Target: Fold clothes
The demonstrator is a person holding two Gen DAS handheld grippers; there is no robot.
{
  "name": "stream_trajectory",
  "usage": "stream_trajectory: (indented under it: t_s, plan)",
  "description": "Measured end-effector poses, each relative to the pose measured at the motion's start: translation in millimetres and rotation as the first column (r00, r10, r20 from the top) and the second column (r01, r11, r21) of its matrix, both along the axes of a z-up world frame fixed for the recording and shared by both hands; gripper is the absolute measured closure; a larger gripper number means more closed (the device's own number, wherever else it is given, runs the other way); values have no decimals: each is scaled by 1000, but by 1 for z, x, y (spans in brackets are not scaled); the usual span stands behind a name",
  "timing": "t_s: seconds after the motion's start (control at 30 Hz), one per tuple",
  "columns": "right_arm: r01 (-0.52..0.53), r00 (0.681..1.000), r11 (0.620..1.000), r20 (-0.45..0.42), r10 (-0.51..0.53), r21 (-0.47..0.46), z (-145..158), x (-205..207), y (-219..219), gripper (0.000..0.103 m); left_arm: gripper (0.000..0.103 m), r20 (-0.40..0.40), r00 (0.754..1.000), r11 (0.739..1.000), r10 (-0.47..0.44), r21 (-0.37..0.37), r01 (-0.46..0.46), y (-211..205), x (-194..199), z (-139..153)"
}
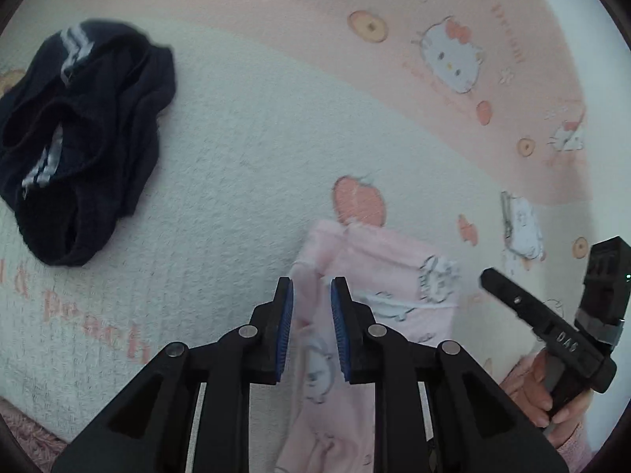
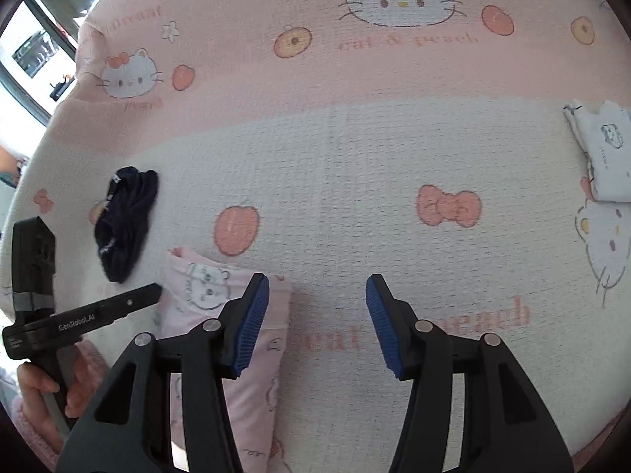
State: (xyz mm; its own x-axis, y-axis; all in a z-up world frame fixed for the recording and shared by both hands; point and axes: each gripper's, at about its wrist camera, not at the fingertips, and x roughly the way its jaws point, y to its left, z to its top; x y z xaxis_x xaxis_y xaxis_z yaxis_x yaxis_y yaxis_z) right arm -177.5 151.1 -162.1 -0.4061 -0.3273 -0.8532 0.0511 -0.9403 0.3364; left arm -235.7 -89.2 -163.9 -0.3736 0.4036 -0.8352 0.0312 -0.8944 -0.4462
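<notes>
Black fingers with blue pads filled the bottom of both wrist views, nearest the lens. Beneath them a bedspread (image 2: 355, 149) covered everything, pink along its far side and white in the middle, printed with cat faces, peaches and bows.

On its left part, well apart from the rest, lay a crumpled dark garment (image 1: 79, 134) with pale stripes. A pink garment (image 1: 378, 272) with small bear prints lay toward the near edge of the bedspread, partly folded into a long strip that ran out of sight past the bottom of the views. A folded white cloth (image 2: 603, 157) sat near the right edge, well away from both.

The left gripper (image 1: 311, 295) pointed down over the pink garment, its 2 pads a narrow gap apart with the pink fabric showing between them; the pads did not press on it. The right gripper (image 2: 317, 295) stood spread wider, its left pad over the right border of the pink garment and its right pad over bare white bedspread, with nothing pinched.

A hand (image 1: 540, 390) in a fuzzy pink sleeve held the handle of the right gripper, and another hand (image 2: 51, 390) held the left one.
</notes>
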Motion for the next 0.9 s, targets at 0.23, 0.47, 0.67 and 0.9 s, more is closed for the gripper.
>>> stream_trajectory:
  t_s: [0.23,0.47,0.67,0.9]
  plan:
    - [-143,990,971,6,144,192,-10,-2,-47,50,77,24,997,996,-71,-55,73,37,-27,-11]
    - [-24,1000,984,4,23,174,2,5,-18,49,74,51,999,995,-16,-99,21,20,0,16]
    - [-183,983,969,28,181,166,-6,61,-56,49,65,125,986,976,-110,-173,130,48,35,2]
    - [-273,962,929,91,258,249,-40,95,-71,49,42,228,967,922,-112,-340,187,41,62,-16]
